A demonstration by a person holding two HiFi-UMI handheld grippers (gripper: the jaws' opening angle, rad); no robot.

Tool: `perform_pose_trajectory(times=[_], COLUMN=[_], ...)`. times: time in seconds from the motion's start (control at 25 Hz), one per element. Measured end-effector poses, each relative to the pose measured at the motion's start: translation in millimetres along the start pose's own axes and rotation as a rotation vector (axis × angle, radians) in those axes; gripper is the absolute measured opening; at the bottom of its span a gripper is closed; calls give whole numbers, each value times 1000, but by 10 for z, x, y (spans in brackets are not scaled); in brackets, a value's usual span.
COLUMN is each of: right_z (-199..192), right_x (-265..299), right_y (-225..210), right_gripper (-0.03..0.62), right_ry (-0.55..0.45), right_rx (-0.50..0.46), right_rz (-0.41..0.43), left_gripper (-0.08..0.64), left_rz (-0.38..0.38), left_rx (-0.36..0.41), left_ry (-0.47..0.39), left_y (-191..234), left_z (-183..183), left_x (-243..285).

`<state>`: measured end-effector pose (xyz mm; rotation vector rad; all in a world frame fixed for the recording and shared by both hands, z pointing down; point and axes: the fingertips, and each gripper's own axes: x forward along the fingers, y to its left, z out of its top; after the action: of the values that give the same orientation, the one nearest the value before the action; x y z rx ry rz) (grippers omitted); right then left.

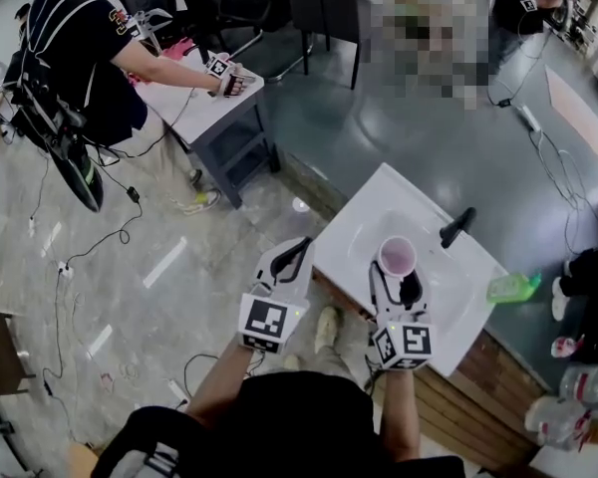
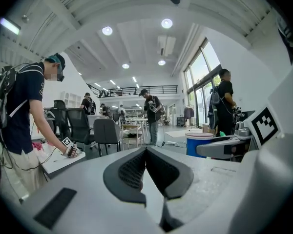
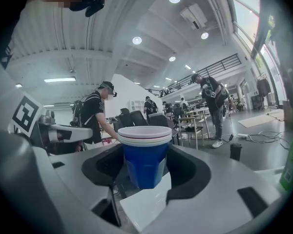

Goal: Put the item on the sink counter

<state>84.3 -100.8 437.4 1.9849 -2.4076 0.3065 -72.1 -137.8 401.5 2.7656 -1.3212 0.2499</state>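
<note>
At far left, just off the sink counter's (image 1: 379, 202) edge, the left gripper (image 1: 297, 251) is clenched on nothing. To its right, the right gripper (image 1: 396, 279) grasps an upright blue cup (image 3: 145, 162) above that white counter.

**Legible marks, as I see them from the remote station.** I can read no word, brand or numeral in any view. The only signs are square black-and-white coded markers.

- **Head view:** a first marker (image 1: 267, 319) sits on the cube of the left gripper (image 1: 293, 254). A second marker (image 1: 411, 342) sits on the cube of the right gripper (image 1: 395, 272). A third marker (image 1: 218, 66) is on a device held over the far table (image 1: 194, 103) by a person in black (image 1: 75, 58). That person's sleeve print (image 1: 121, 20), white and orange, is too small for me to read.
- **Left gripper view:** the right gripper's marker (image 2: 264, 125) shows at the right edge.
- **Right gripper view:** the left gripper's marker (image 3: 25, 115) shows at the left edge.
</note>
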Motion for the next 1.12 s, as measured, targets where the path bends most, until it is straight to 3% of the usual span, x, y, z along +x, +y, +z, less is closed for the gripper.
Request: perform_pose_trajectory(times=[1.12], right_z=[-261], right_x=[998], right_y=[-659], right_gripper=[273], right_ry=[55], right_rx=[27], right_rz=[41], left_gripper=[3], left_rz=[25], left_rx=[-38], left_ry=[96], left_y=[197], left_z=[-336], left_x=[1081])
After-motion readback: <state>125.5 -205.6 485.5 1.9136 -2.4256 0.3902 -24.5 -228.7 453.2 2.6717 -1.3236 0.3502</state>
